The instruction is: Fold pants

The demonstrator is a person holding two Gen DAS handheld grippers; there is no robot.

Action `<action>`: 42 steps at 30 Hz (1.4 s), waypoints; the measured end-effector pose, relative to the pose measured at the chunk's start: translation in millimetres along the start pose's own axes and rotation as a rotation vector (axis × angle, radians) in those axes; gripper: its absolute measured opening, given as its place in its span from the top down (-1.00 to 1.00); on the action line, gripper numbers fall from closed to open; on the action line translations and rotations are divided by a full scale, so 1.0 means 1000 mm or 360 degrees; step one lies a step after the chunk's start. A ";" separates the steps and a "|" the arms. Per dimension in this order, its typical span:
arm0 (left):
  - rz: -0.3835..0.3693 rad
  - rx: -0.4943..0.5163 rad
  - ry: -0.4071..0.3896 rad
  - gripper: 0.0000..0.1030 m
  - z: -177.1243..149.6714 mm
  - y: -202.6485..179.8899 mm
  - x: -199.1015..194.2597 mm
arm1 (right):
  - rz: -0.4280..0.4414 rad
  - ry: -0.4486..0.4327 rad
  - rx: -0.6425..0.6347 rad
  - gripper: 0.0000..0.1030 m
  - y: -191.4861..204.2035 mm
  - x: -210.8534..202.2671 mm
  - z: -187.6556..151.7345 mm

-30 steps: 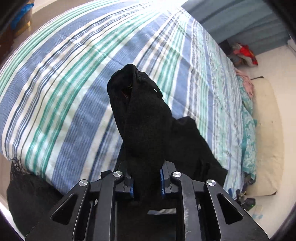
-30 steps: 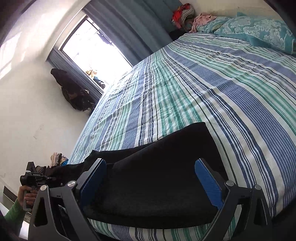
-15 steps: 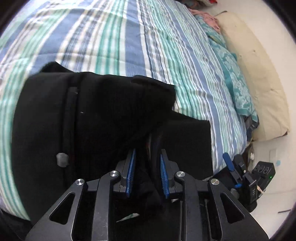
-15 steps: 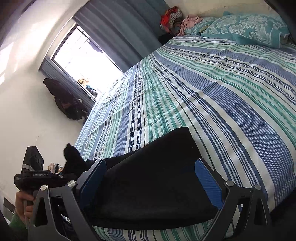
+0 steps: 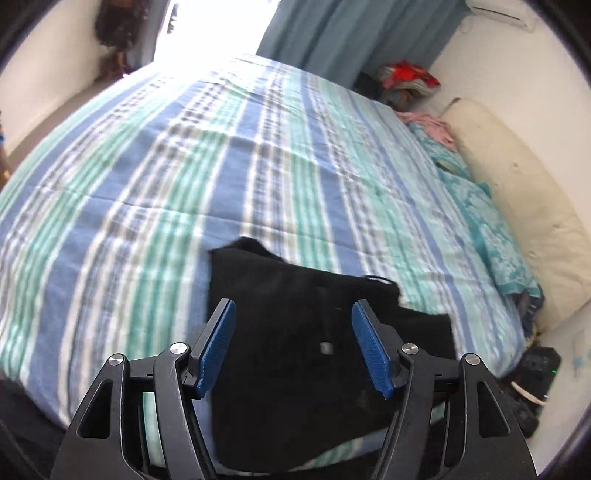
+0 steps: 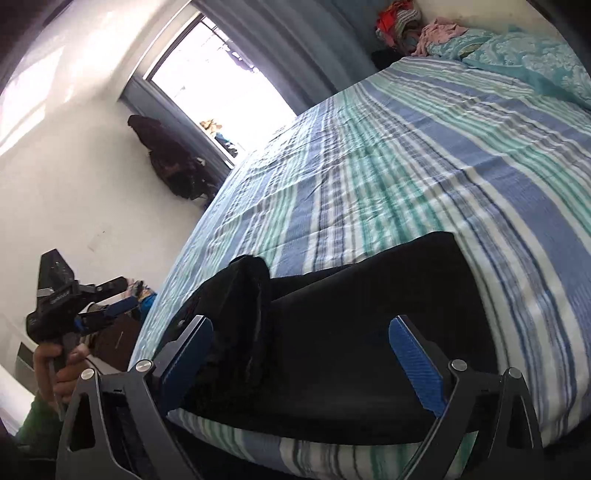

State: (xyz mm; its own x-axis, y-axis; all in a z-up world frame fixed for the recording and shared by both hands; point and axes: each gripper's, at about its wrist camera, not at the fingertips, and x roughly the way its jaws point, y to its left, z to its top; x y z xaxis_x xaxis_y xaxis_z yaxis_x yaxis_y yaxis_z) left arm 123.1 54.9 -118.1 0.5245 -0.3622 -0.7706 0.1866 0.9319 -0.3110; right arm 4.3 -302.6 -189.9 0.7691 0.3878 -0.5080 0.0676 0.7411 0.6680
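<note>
Left wrist view, left to right: striped bedsheet (image 5: 155, 192) in blue, teal and white; black pants (image 5: 295, 332), folded, lying on the sheet at the near edge of the bed; left gripper (image 5: 293, 341) above them, its jaws having just been opening, now wide, blue pads clear of the cloth, nothing pinched. A small pale button or stud (image 5: 325, 348) shows on the pants between the fingers. Further right: teal patterned pillow (image 5: 476, 218), cream cushion (image 5: 517, 192) along the wall, pile of red and pink clothes (image 5: 406, 79) in the corner, blue curtain (image 5: 351, 33) behind. A black device with a green light (image 5: 543, 363) sits on the floor at the lower right; this view alone shows it.

Right wrist view, left to right: person's hand (image 6: 61, 365), green sleeve below, gripping the left gripper's handle; white lettering on that tool's body is too small to read. Dark garments (image 6: 170, 166) hang on the wall beside the window (image 6: 218, 96). Right gripper (image 6: 301, 354) jaws wide, poised over the pants, pads apart from the fabric.
</note>
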 end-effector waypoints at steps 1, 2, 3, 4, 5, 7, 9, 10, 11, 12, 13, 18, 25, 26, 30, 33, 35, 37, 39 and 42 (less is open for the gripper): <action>0.0090 -0.0030 -0.0031 -0.31 -0.005 0.015 0.002 | 0.0145 0.0076 0.0001 -0.87 0.011 0.011 -0.003; 0.0146 -0.0063 -0.0054 -0.31 -0.014 0.027 0.005 | 0.0291 0.0152 0.0019 -0.87 0.021 0.023 -0.006; 0.0177 -0.0097 -0.0064 -0.31 -0.022 0.040 0.007 | 0.0412 0.0241 0.0044 -0.86 0.029 0.037 -0.008; 0.0198 -0.0130 -0.0068 -0.31 -0.032 0.049 0.010 | 0.0476 0.0333 0.0065 -0.80 0.034 0.053 -0.009; 0.0213 -0.0162 -0.0067 -0.31 -0.041 0.058 0.012 | 0.0482 0.0412 0.0086 -0.68 0.037 0.070 -0.010; 0.0229 -0.0187 -0.0057 -0.31 -0.056 0.070 0.015 | 0.0455 0.0534 0.0081 -0.54 0.036 0.098 -0.006; 0.0277 -0.0170 -0.0046 -0.31 -0.062 0.073 0.018 | 0.0389 0.0665 0.0049 -0.50 0.034 0.122 -0.003; 0.0293 -0.0176 -0.0041 -0.31 -0.062 0.076 0.018 | 0.0395 0.0747 0.0055 -0.45 0.033 0.131 -0.004; 0.0286 -0.0196 -0.0039 -0.31 -0.060 0.078 0.020 | 0.0407 0.0823 0.0060 -0.43 0.032 0.139 -0.005; 0.0273 -0.0221 -0.0045 -0.31 -0.059 0.082 0.019 | 0.0409 0.0891 0.0056 -0.44 0.032 0.144 -0.008; 0.0268 -0.0241 -0.0054 -0.31 -0.058 0.084 0.019 | 0.0420 0.0951 0.0054 -0.44 0.032 0.148 -0.010; 0.0276 -0.0263 -0.0026 -0.31 -0.059 0.087 0.028 | 0.0460 0.1019 0.0273 -0.41 0.013 0.157 -0.016; 0.0296 -0.0250 -0.0010 -0.31 -0.062 0.089 0.031 | 0.0348 0.0996 0.0184 0.34 0.029 0.159 -0.023; 0.0300 -0.0264 -0.0007 -0.31 -0.062 0.091 0.032 | 0.0310 0.0967 0.0165 0.42 0.032 0.155 -0.023; 0.0293 -0.0332 -0.0002 -0.31 -0.062 0.099 0.032 | 0.0335 0.0791 0.0091 0.60 0.056 0.127 0.000; 0.0290 -0.0325 -0.0006 -0.31 -0.062 0.098 0.031 | 0.0406 0.0662 -0.0011 0.61 0.083 0.101 0.027; 0.0282 -0.0310 -0.0012 -0.31 -0.062 0.097 0.029 | 0.0406 0.0600 -0.0119 0.62 0.100 0.081 0.045; 0.0275 -0.0300 -0.0019 -0.31 -0.062 0.095 0.026 | 0.0382 0.0563 -0.0198 0.63 0.104 0.061 0.057; 0.0262 -0.0299 -0.0022 -0.31 -0.062 0.094 0.025 | 0.0345 0.0542 -0.0237 0.63 0.095 0.041 0.067; 0.0247 -0.0293 -0.0017 -0.31 -0.062 0.091 0.026 | 0.0232 0.0518 -0.0254 0.63 0.072 0.014 0.072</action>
State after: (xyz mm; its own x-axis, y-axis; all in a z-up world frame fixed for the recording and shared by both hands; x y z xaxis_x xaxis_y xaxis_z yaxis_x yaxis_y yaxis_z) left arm 102.4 129.3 -201.0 0.5440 -0.2140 -0.8113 -0.0509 0.9567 -0.2865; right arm 65.9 -283.5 -110.2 0.5199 0.6297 -0.5772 -0.1468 0.7316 0.6658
